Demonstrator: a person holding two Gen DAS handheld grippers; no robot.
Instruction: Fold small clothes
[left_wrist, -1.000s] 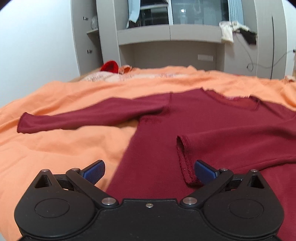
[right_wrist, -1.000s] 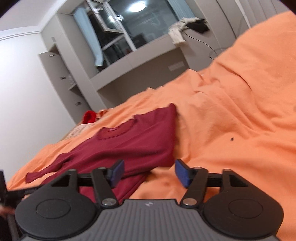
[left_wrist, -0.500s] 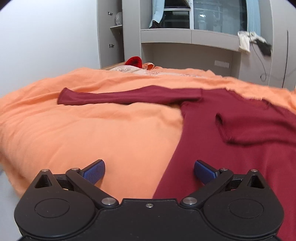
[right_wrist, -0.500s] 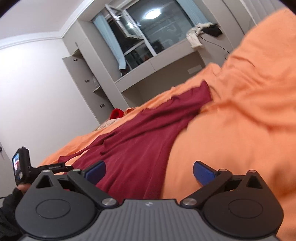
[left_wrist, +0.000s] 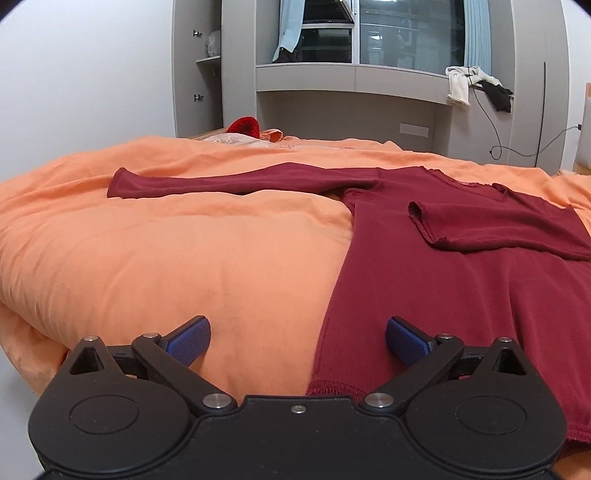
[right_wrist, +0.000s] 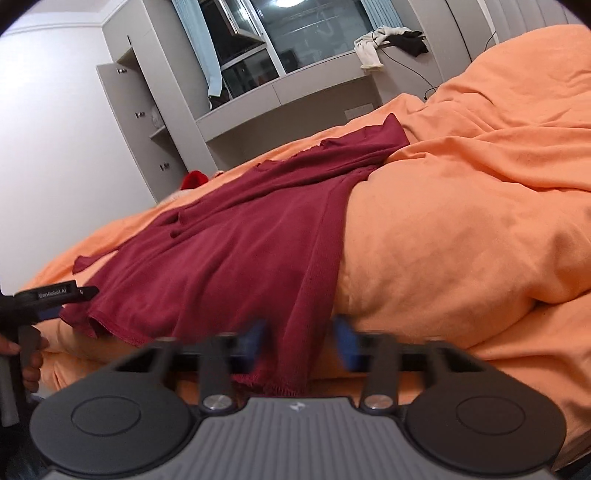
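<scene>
A dark red long-sleeved top lies flat on an orange duvet. One sleeve stretches out to the left; the other is folded across the chest. My left gripper is open at the hem's left corner, which lies between its fingers. In the right wrist view the top hangs over the bed edge. My right gripper is blurred and half closed, with the hem's right corner between its fingers. The left gripper also shows in the right wrist view at the far left.
A red object and a pale cloth lie at the far end of the bed. Grey cabinets and a shelf with a window stand behind. White and black clothes hang off the shelf. The duvet bunches up at the right.
Both grippers have pulled back to the near edge of the bed, at the hem. The right gripper's fingers have narrowed around the hem corner. The left stays open.
</scene>
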